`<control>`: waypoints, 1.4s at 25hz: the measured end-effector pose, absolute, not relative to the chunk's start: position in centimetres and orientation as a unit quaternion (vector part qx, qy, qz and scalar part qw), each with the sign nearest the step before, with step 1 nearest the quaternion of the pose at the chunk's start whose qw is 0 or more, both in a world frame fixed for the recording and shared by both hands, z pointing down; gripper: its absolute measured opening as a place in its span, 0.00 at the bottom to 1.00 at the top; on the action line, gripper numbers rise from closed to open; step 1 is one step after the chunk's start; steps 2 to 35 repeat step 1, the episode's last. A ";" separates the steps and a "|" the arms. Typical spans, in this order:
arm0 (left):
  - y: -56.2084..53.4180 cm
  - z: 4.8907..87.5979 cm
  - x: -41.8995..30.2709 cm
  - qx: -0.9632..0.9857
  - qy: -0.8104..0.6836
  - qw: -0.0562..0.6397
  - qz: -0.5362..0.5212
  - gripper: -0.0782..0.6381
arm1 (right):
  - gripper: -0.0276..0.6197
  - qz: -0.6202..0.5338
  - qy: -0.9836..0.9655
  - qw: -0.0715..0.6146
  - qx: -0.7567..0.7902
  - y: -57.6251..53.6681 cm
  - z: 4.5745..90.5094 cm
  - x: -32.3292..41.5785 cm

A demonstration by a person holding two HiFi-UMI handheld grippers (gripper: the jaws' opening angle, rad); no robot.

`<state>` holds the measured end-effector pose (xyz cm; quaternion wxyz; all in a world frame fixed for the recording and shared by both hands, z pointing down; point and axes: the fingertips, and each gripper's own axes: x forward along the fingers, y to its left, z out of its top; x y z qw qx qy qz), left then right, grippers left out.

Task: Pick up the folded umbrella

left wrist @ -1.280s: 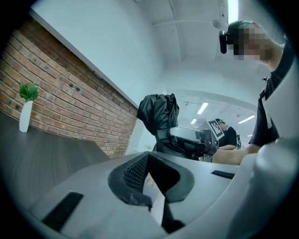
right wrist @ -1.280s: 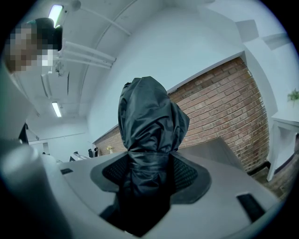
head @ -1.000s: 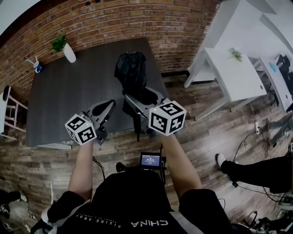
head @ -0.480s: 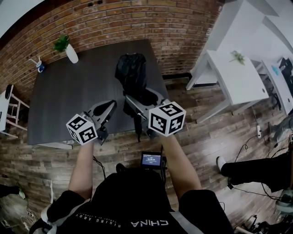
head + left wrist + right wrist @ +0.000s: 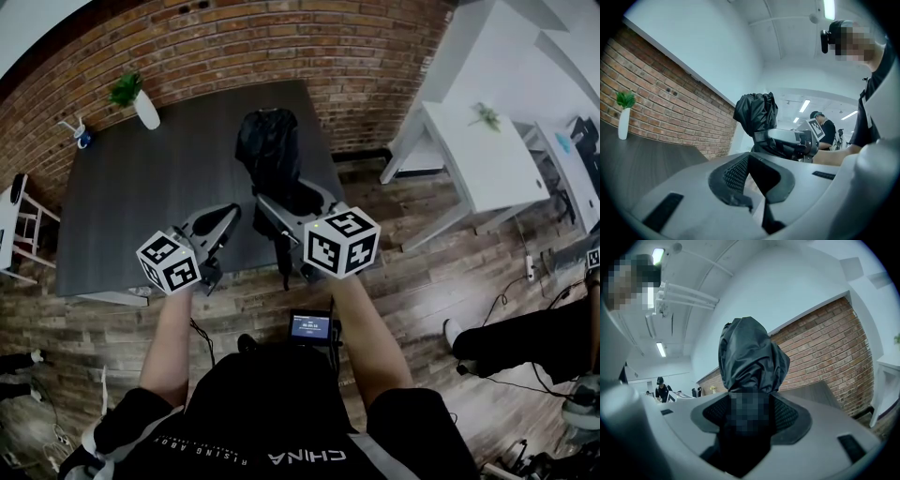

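Note:
The folded umbrella (image 5: 270, 150) is a black bundle, held above the dark table's (image 5: 131, 206) near right part. My right gripper (image 5: 281, 214) is shut on its lower part, and its handle (image 5: 281, 264) sticks out toward me past the jaws. In the right gripper view the umbrella (image 5: 749, 352) rises between my jaws (image 5: 747, 420), which press its sides. My left gripper (image 5: 221, 223) hovers just left of it, shut with nothing held. The left gripper view has its closed jaws (image 5: 751, 174) in front, with the umbrella (image 5: 757, 114) and right gripper (image 5: 790, 140) beyond.
A white vase with a green plant (image 5: 139, 101) stands at the table's far left corner. A brick wall (image 5: 281, 47) runs behind the table. A white table (image 5: 478, 150) stands to the right. Another person's leg (image 5: 525, 342) and cables lie on the wooden floor at right.
Both grippers and the umbrella hold still. The other person's leg at the right edge has shifted slightly.

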<state>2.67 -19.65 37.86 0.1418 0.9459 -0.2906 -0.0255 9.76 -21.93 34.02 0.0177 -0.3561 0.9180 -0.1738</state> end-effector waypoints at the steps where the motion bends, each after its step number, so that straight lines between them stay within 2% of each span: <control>1: -19.7 37.8 2.7 0.946 -0.290 0.141 -0.025 0.11 | 0.45 -0.173 0.918 0.018 -0.356 -21.9 34.0 9.8; 35: -19.7 37.8 2.7 0.946 -0.290 0.141 -0.025 0.11 | 0.45 -0.173 0.918 0.018 -0.356 -21.9 34.0 9.8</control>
